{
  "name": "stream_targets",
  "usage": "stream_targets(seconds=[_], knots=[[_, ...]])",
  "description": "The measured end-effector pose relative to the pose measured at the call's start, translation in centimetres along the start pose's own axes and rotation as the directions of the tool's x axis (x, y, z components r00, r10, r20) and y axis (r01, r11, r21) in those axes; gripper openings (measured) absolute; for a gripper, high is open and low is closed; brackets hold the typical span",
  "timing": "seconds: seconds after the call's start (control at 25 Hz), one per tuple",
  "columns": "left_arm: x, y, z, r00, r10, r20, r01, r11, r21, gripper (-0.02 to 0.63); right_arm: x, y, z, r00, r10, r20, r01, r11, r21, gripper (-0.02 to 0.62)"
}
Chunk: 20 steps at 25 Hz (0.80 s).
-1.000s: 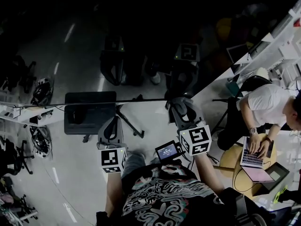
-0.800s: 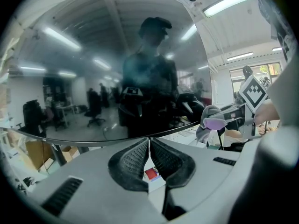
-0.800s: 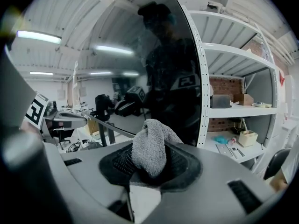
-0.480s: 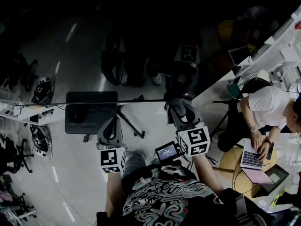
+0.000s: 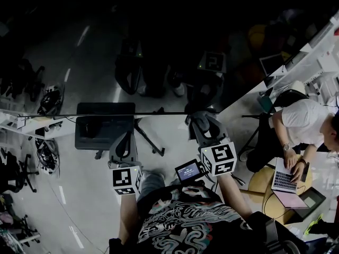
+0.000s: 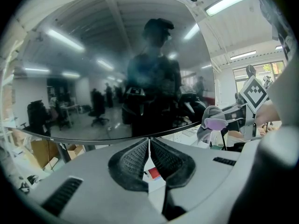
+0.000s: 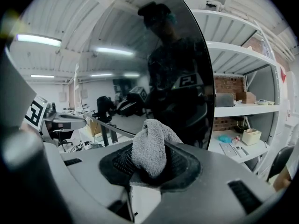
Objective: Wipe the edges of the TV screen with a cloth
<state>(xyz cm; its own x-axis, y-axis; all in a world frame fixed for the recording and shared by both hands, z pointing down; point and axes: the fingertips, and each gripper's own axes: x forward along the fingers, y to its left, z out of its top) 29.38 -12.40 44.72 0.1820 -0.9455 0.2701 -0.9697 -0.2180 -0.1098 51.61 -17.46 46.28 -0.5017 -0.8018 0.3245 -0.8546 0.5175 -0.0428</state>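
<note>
Head view: in a dim workshop with a glossy floor, a person types on a laptop (image 5: 283,180) at the right. The black, mirror-like TV screen (image 5: 159,46) fills the upper frame. The left gripper (image 5: 123,142) and right gripper (image 5: 203,125) both reach up to its thin lower edge.

Left gripper view: the jaws are pressed together with nothing between them, just below the screen's bottom edge.

Right gripper view: the jaws clamp a bunched grey terry cloth (image 7: 149,146), its fold standing up beside the screen's right edge.
</note>
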Motion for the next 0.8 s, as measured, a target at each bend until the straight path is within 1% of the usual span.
stream_targets(seconds=[0.8], knots=[[-0.5,1.6,-0.7,1.0,0.023,-0.014,-0.023,1.0,-0.02,0.025,1.2,2.2,0.4,0.999,0.045,-0.002,-0.045,0.999,0.0,0.149]])
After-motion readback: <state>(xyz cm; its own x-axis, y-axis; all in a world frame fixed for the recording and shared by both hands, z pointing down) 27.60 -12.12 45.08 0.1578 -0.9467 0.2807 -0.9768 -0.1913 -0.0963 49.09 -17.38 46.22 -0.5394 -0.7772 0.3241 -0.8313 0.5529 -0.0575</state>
